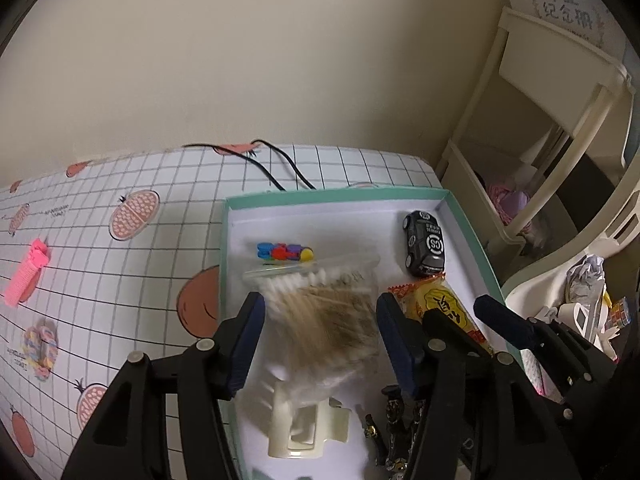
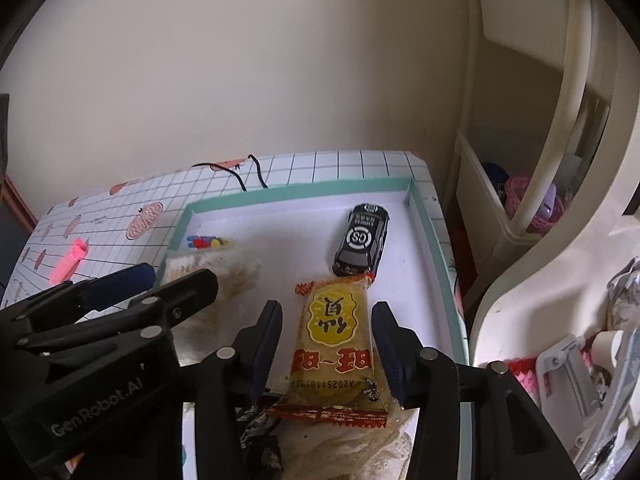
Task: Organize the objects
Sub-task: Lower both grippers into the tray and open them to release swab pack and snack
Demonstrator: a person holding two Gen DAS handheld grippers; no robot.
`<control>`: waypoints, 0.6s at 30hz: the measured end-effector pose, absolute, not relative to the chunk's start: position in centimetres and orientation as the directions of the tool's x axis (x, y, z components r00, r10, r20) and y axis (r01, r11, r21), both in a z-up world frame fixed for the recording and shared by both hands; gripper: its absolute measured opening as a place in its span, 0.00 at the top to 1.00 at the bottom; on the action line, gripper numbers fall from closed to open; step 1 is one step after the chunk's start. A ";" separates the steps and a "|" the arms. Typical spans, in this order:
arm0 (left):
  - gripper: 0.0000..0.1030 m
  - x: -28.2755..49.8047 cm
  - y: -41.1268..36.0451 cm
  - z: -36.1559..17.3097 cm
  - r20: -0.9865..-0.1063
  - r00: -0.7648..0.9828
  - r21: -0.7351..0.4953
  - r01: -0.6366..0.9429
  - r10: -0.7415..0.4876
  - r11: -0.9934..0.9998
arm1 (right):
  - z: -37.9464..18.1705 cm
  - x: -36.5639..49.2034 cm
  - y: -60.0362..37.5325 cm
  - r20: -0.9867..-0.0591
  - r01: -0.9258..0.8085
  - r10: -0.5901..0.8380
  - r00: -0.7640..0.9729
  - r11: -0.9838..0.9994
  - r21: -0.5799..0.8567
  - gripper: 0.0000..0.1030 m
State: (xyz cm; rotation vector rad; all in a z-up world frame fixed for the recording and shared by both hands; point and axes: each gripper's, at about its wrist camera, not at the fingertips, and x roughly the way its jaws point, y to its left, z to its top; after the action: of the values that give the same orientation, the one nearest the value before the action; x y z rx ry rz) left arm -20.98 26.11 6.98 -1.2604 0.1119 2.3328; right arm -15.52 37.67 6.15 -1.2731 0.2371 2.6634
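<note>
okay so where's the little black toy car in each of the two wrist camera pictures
Left wrist view: the toy car lies right of centre, in the far right corner of the teal-rimmed tray, beyond the yellow snack packet.
Right wrist view: the toy car lies just right of centre, near the tray's far right corner, beyond the snack packet.
Shared landmark: the pink hair clip on the tablecloth left of the tray.

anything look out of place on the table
The pink hair clip lies alone on the tablecloth, left of the teal box that holds the other items.
</note>
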 end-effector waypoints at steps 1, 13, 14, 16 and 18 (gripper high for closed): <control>0.42 -21.0 25.9 7.2 -0.803 -0.466 -0.150 -0.447 0.373 -0.882 | 6.3 -15.5 37.6 -0.779 -0.229 0.094 -0.620 -0.971 0.066 0.51; 0.35 -21.1 23.1 8.3 -0.784 -0.517 -0.125 -0.409 0.343 -0.904 | 7.4 -15.2 36.8 -0.767 -0.217 0.098 -0.635 -0.975 0.054 0.39; 0.34 -21.2 22.8 8.2 -0.784 -0.521 -0.126 -0.401 0.339 -0.907 | 7.4 -15.2 36.7 -0.765 -0.212 0.097 -0.636 -0.976 0.053 0.38; 0.34 -21.2 22.2 8.2 -0.782 -0.526 -0.129 -0.389 0.335 -0.912 | 7.4 -15.3 36.6 -0.766 -0.206 0.095 -0.636 -0.977 0.050 0.37; 0.32 -21.3 21.7 8.0 -0.783 -0.526 -0.136 -0.377 0.332 -0.916 | 7.3 -15.4 36.5 -0.765 -0.204 0.097 -0.637 -0.978 0.045 0.33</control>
State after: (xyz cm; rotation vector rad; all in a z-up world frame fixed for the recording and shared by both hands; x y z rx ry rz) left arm -21.33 21.65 7.98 -1.2358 0.0704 2.4366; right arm -15.45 36.45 7.34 -1.2474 0.1900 2.6936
